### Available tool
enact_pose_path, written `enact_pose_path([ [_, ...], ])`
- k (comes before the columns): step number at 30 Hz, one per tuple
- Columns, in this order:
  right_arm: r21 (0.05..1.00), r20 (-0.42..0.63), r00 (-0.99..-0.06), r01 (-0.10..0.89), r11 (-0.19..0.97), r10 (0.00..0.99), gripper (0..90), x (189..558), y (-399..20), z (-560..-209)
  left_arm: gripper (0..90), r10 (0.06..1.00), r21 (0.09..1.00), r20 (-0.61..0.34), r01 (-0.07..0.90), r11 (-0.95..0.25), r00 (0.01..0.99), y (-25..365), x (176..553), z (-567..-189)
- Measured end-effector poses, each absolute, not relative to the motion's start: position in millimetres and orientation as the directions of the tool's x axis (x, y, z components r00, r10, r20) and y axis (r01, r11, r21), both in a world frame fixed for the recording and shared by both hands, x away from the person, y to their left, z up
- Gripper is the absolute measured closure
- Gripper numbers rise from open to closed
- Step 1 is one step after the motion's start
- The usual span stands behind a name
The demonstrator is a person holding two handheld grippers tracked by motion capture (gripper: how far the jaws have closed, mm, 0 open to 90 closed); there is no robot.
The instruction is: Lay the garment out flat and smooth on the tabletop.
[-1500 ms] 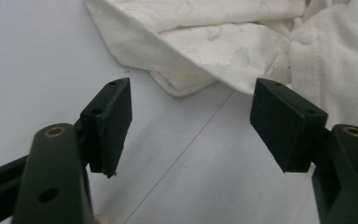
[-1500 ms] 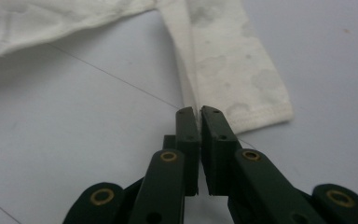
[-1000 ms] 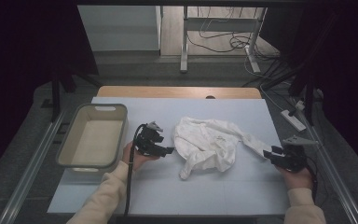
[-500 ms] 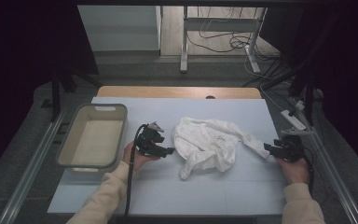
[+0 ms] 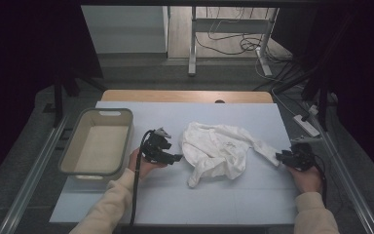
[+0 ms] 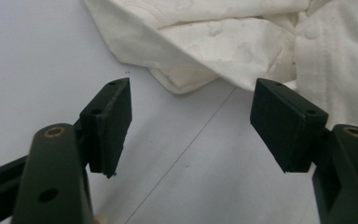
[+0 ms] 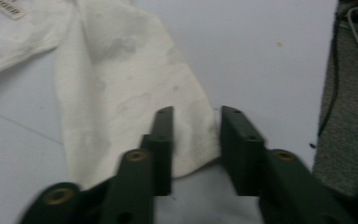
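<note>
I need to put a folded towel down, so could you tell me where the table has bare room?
Free: the near strip of the table in front of the white garment, and the far strip behind it. The tub is also empty. Crowded: the middle, between left gripper and right gripper.

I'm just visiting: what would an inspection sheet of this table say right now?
Surface: pale blue table, bare around the work.
Job's things: crumpled white garment at centre, one sleeve stretched towards the right gripper.
Clutter: empty beige tub at left.
Grippers: left gripper open beside the garment; right gripper has just been closing, the sleeve end between its jaws.
Cables: one trails from each gripper; more on the floor beyond.
Surroundings: dark curtains, table legs.
</note>
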State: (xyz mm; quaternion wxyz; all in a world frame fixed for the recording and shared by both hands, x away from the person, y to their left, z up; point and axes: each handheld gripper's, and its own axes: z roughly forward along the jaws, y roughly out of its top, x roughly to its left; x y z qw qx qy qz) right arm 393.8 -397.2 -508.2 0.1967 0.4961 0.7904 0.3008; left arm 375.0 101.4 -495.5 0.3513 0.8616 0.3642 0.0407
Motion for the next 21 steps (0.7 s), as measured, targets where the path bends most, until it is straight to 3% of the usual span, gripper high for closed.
enact_pose_path([
  [3,0.659,-0.024,-0.469,0.657,0.367,0.883,82.9,393.9,-394.4,-506.5,30.0,0.657,0.636,-0.185,0.599,-0.487,0.731,101.1,374.7,-495.3],
  [6,0.653,-0.073,-0.468,0.645,0.397,0.881,83.8,394.0,-392.3,-503.7,30.0,0.656,0.636,-0.185,0.598,-0.488,0.731,100.9,374.7,-495.4],
  [21,0.745,-0.093,-0.321,0.606,0.280,0.943,83.6,392.1,-430.3,-483.9,30.0,0.657,0.631,-0.183,0.600,-0.492,0.731,99.6,375.1,-497.0],
])
